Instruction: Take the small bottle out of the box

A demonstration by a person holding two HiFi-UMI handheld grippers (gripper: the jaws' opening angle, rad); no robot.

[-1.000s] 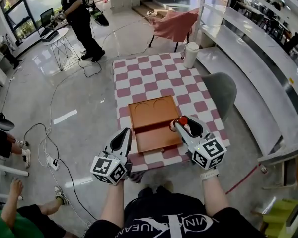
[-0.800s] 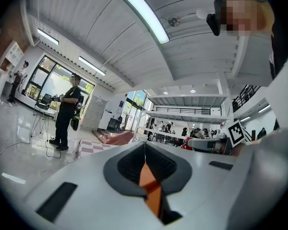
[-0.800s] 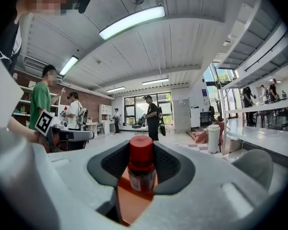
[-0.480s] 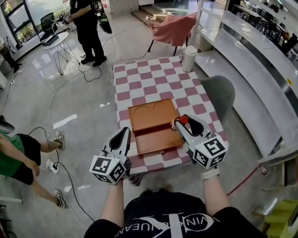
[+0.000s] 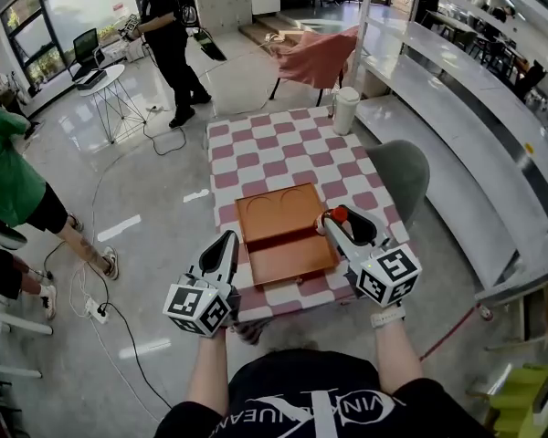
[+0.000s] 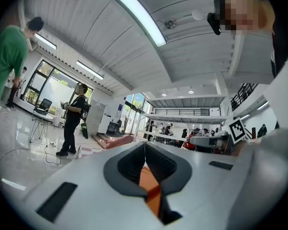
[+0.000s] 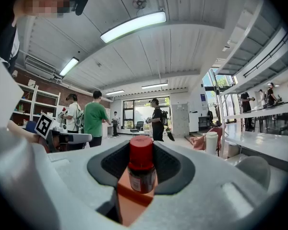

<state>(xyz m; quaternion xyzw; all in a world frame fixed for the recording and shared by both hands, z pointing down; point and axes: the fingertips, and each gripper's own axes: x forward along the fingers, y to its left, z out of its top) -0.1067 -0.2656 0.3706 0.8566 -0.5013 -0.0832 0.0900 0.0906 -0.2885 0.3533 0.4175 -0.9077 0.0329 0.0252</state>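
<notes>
**Orange-brown box, lying open, and a red-capped small bottle gripped at its right edge**

- Box (image 5: 283, 235): orange-brown and shallow. It lies open in two halves on the near part of the table, and the far half shows two curved recesses.
- Small bottle (image 7: 141, 169): dark body, pale label, red cap, standing upright. It sits between the right gripper's pads, over the right-hand rim of the box. No view shows whether its base touches the box.
- Right gripper (image 5: 338, 219): white shell with dark pads and a marker cube at the back. Its jaws are clamped on the bottle's body, one pad on each side, with the cap rising above them.
- Left gripper (image 5: 226, 245): same make. It is held just beside the left edge of the box. Its fingers are pressed together with nothing between them, and only a thin seam shows in the left gripper view.
- Table (image 5: 283, 149): covered by a cloth in dull red and white checks.
- White cylinder (image 5: 345, 109): upright at the far right corner of the table, well apart from the box.
- Grey chair (image 5: 402, 167): stands at the right side of the table.
- Pink-draped chair (image 5: 315, 48): stands beyond the far end of the table.
- Person in green top (image 5: 9, 167): on the floor at far left.
- Person in black (image 5: 173, 26): stands near a small round side table by the windows.
</notes>
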